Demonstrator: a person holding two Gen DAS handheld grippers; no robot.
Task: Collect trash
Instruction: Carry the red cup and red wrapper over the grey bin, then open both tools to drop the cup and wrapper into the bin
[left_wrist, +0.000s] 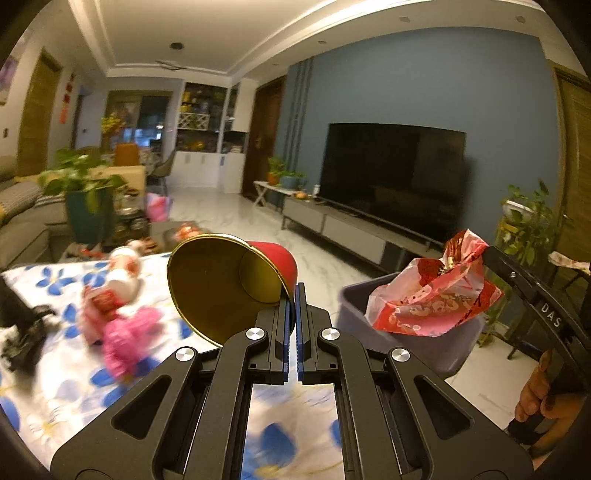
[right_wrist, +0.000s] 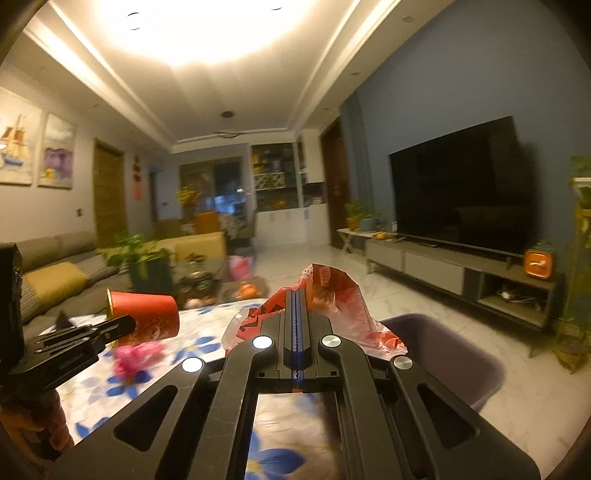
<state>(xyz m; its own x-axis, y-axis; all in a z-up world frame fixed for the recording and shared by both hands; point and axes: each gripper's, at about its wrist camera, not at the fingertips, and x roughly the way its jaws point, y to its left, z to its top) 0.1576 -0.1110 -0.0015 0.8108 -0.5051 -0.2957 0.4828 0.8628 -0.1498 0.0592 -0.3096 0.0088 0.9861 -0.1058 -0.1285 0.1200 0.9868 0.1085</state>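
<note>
Gripping, left gripper (left_wrist: 295, 295): red gold-lined paper cup (left_wrist: 225, 284), rim pinched.
Right gripper (right_wrist: 297, 306): clenched on crumpled red-and-pink plastic wrapper (right_wrist: 332, 295).

Your left gripper (left_wrist: 294, 295) hides the cup (left_wrist: 229, 284) wall it pinches. The wrapper (right_wrist: 325, 302) drops behind your right gripper (right_wrist: 296, 314), which also covers the bin's (right_wrist: 443, 354) near rim. On the tablecloth (left_wrist: 66, 369), the pink litter (left_wrist: 129, 332) by the left edge is too blurred to identify. Your right hand (left_wrist: 546, 398) is cut off by the frame's edge.
</note>
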